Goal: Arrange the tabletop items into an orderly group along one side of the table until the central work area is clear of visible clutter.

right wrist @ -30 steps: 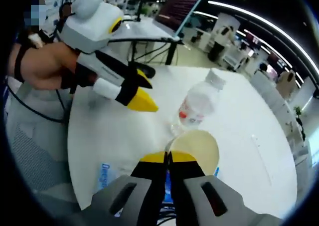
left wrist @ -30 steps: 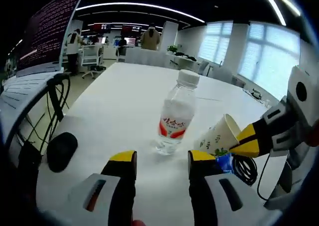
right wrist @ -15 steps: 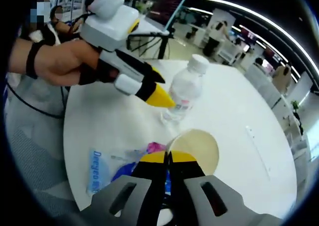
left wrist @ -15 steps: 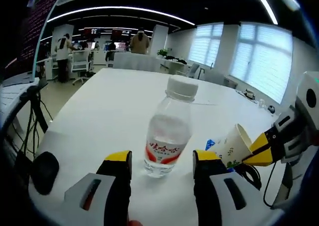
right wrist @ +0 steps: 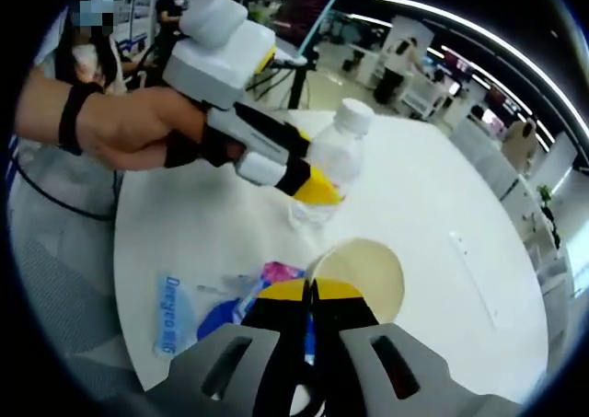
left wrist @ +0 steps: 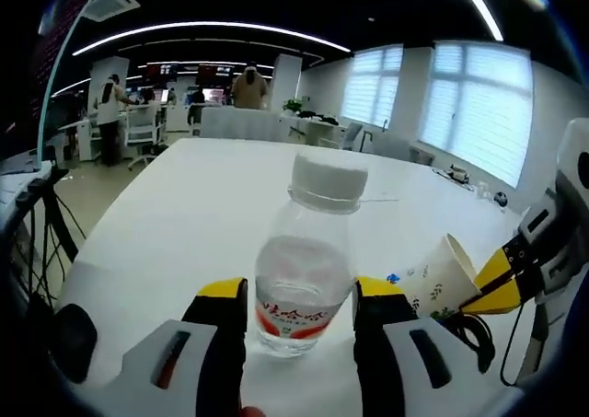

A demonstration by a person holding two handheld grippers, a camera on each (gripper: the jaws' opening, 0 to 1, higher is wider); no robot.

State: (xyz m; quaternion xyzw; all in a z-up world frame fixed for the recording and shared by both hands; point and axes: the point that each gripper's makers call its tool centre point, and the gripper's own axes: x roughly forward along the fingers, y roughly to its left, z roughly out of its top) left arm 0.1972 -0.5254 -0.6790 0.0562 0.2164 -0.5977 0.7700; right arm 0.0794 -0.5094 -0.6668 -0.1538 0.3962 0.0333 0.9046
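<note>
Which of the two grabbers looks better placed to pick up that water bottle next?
Probably the left. Its open left gripper already has a jaw on each side of the water bottle, while the right gripper is busy, shut on the paper cup's rim.

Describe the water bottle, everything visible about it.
The water bottle is clear plastic with a white screw cap and a red-and-white label band low on its body. It stands upright on the white table, cap on, between the left gripper's open yellow-tipped jaws; contact with them cannot be told. A paper cup is beside it.
</note>
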